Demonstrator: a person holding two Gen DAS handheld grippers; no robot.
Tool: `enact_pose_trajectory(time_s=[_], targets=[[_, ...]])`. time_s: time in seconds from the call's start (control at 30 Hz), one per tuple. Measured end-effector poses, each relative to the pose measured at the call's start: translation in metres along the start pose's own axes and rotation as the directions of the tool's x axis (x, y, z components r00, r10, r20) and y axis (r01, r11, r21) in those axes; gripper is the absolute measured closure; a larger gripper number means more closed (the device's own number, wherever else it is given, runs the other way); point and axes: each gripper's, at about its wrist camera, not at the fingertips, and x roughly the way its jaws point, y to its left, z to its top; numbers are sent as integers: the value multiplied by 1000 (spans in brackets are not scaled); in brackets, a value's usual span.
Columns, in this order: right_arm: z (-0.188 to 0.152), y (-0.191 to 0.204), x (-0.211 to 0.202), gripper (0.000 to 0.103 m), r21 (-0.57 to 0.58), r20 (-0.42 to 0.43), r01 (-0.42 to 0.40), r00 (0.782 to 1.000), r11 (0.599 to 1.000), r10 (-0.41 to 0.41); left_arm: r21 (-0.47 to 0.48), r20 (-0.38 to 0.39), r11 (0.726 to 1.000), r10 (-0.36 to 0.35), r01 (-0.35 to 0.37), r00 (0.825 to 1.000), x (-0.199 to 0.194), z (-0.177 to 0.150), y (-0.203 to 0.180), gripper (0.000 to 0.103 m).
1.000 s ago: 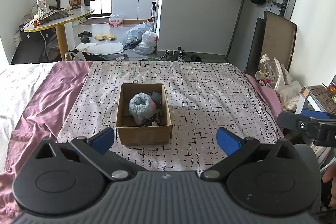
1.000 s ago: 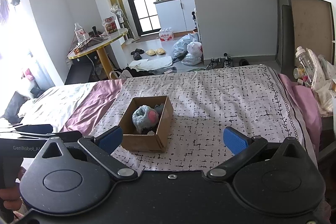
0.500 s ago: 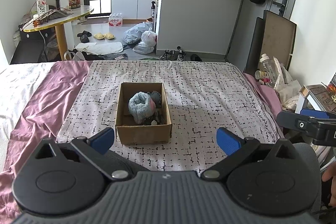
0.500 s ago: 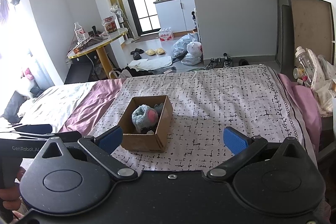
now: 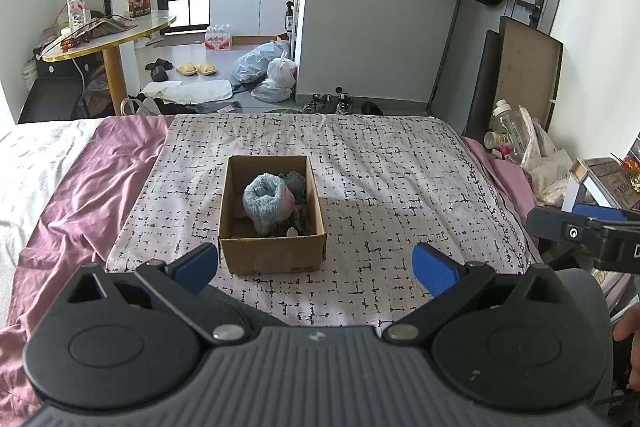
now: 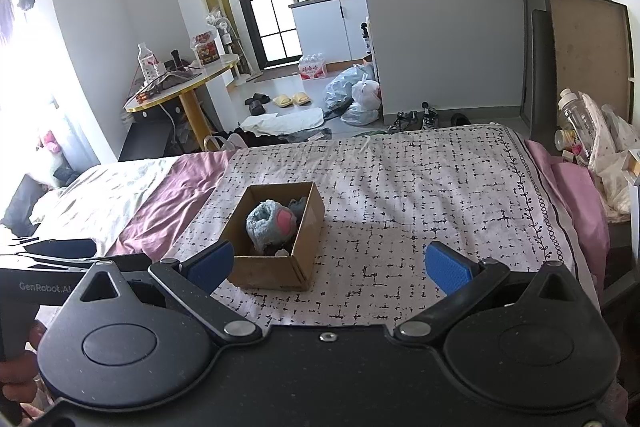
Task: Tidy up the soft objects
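Note:
A brown cardboard box stands on the patterned bed cover. It holds a rolled light-blue fuzzy sock with a pink patch and some darker soft items. The box also shows in the right wrist view, with the sock inside. My left gripper is open and empty, held just in front of the box. My right gripper is open and empty, to the right of the box and a little back from it. The right gripper shows at the right edge of the left wrist view.
A purple sheet and a white quilt lie left of the cover. A bedside heap with bottles and bags is at the right. Beyond the bed are a round table, shoes and plastic bags.
Both grippers have drifted back very slightly; the box sits a touch higher in the left wrist view. Nothing was taken hold of or let go.

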Motion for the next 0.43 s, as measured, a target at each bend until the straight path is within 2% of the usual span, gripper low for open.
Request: enact_pose_trajectory(time_s=[0.13,0.43], targets=[[0,0,1,0,-2,0,0,1000,1000,0,-8,0,1000,-15,15,1000,-1,-2,0,0],[-2,3,0,0,0,9,8,1000,1000,-8,11,27,1000,10,-10,1000,-7,-2,-3,0]])
